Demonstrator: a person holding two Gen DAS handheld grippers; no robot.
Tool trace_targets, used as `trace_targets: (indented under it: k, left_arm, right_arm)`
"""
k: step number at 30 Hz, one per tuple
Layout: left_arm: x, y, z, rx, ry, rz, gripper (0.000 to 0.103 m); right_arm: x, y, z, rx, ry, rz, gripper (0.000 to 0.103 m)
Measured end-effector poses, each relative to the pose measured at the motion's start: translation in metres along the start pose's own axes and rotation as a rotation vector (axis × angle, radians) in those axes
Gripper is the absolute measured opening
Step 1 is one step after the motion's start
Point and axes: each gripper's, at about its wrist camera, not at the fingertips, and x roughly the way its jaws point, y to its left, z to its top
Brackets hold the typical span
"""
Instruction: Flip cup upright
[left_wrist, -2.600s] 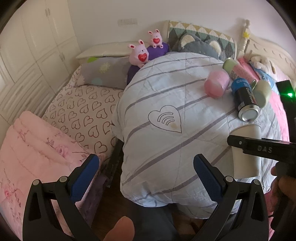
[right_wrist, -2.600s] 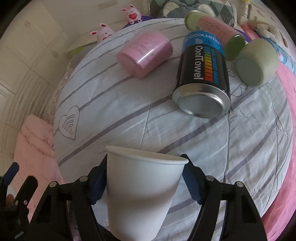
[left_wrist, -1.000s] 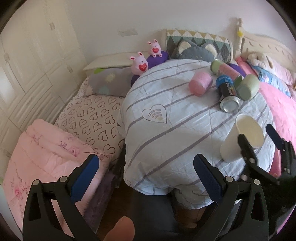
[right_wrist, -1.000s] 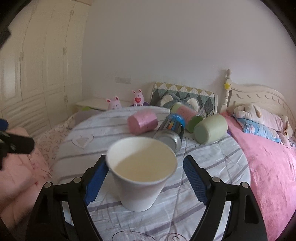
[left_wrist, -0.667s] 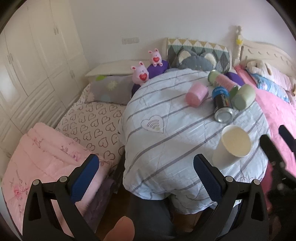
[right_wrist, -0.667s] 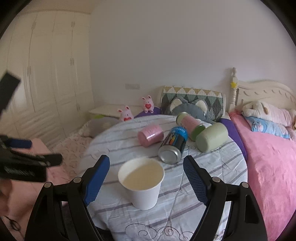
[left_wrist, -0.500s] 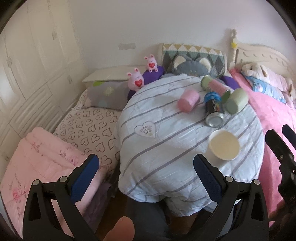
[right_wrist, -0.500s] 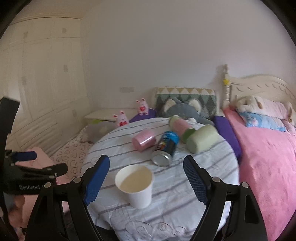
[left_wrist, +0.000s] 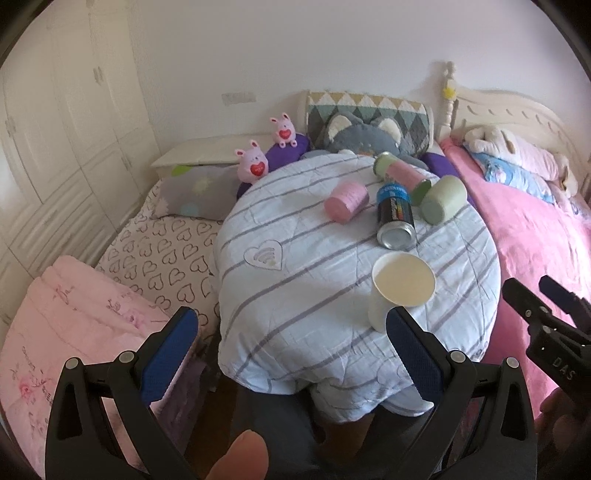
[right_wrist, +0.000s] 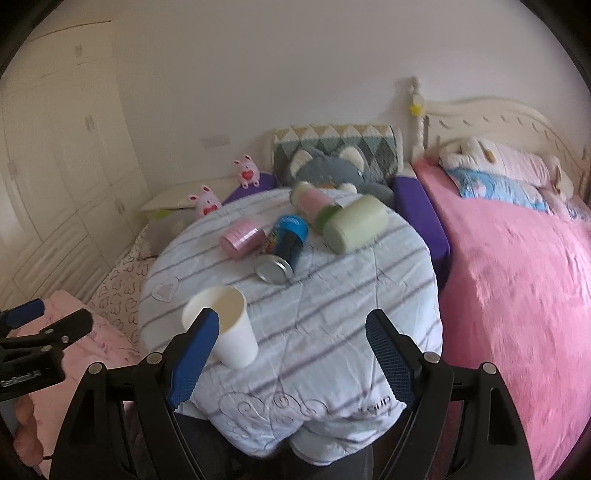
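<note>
A white paper cup stands upright, mouth up, near the front edge of a round table covered by a striped quilt. It also shows in the right wrist view. My left gripper is open and empty, pulled back in front of the table. My right gripper is open and empty, held back from the table; the cup stands clear of it, behind the left fingertip. The right gripper also shows at the right edge of the left wrist view.
Behind the cup lie a black CoolTowel can, a pink cup, a green cup and a pink-and-green bottle, all on their sides. A pink bed is to the right; bedding with hearts to the left.
My right gripper has let go of the white cup, which stands upright on the quilt. Both grippers have drawn back from the table, so the table looks smaller.
</note>
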Motion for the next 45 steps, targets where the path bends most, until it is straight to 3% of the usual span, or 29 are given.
trace_targets:
  k: [45]
  left_arm:
    - [0.002,0.000,-0.011,-0.010,0.021,0.031,0.103]
  right_arm:
    - [-0.005,0.019,0.002,-0.047,0.009,0.050,0.083]
